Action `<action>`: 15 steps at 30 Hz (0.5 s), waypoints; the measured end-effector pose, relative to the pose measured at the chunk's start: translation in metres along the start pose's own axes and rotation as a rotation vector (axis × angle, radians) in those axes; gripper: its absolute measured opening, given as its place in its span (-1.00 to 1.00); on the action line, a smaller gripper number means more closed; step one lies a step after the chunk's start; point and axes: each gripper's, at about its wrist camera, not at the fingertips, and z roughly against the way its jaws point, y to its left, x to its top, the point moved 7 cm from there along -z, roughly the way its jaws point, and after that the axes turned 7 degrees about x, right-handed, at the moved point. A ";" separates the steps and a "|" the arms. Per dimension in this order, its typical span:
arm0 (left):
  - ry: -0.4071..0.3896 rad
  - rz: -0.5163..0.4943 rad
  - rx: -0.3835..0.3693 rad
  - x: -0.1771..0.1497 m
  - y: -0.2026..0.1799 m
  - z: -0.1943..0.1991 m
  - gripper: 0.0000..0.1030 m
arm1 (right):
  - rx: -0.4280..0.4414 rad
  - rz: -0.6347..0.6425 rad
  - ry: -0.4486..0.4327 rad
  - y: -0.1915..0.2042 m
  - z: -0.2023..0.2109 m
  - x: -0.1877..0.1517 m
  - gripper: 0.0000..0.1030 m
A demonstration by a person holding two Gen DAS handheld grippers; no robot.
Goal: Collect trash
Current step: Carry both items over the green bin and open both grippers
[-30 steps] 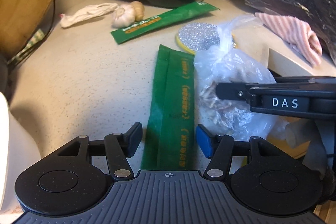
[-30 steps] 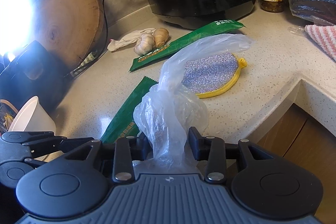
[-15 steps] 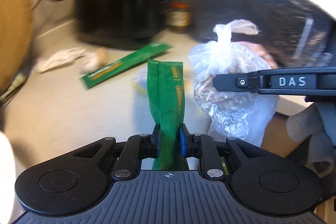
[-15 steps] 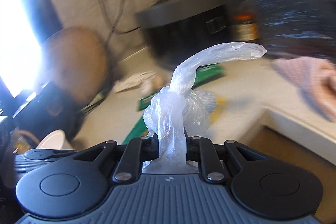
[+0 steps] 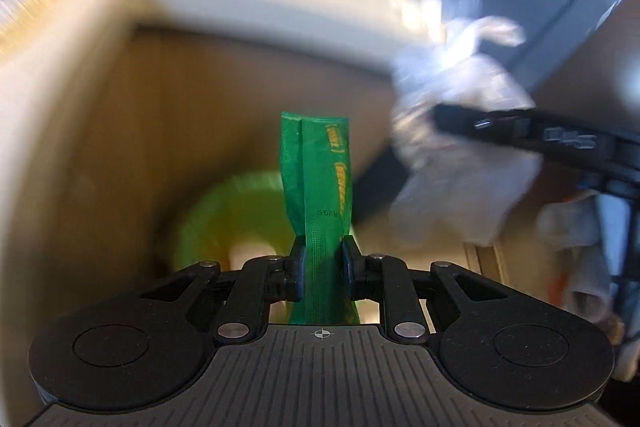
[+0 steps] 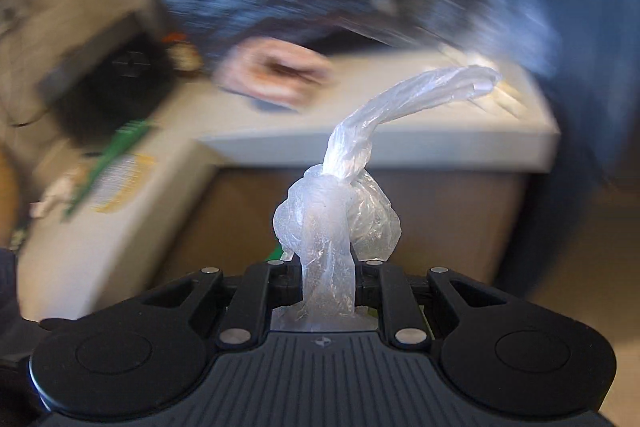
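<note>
The green wrapper stands upright out of the left hand-held gripper, whose pads are clenched on its lower part; its free end rises above the fingers, off the tabletop, with a blurred lime-green round thing below and behind it that cannot be made out clearly. To its right in the left wrist view, the knotted clear plastic bag hangs from the right hand-held gripper, seen there side-on as a dark bar. In the right wrist view the bag's twisted neck is pinched between the closed-in fingers, the knot just above them and the loose tail curling up to the right. Behind, the pale tabletop edge, a second green wrapper lying on it at left, and a pink striped cloth are smeared by motion blur.
</note>
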 end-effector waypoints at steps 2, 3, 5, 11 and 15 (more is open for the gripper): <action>0.102 0.000 0.008 -0.010 -0.007 -0.039 -0.59 | -0.056 -0.066 0.030 -0.031 0.002 -0.020 -0.70; 0.142 -0.004 0.018 -0.015 -0.010 -0.057 -0.59 | -0.081 -0.098 0.045 -0.046 0.003 -0.031 -0.70; 0.201 0.003 0.027 -0.021 -0.011 -0.091 -0.57 | -0.120 -0.162 0.075 -0.070 0.002 -0.053 -0.70; 0.397 0.168 0.057 -0.042 0.014 -0.184 -0.47 | -0.203 -0.325 0.190 -0.124 -0.016 -0.120 -0.70; 0.364 0.151 0.073 -0.041 0.014 -0.179 -0.47 | -0.212 -0.383 0.255 -0.139 -0.037 -0.146 -0.70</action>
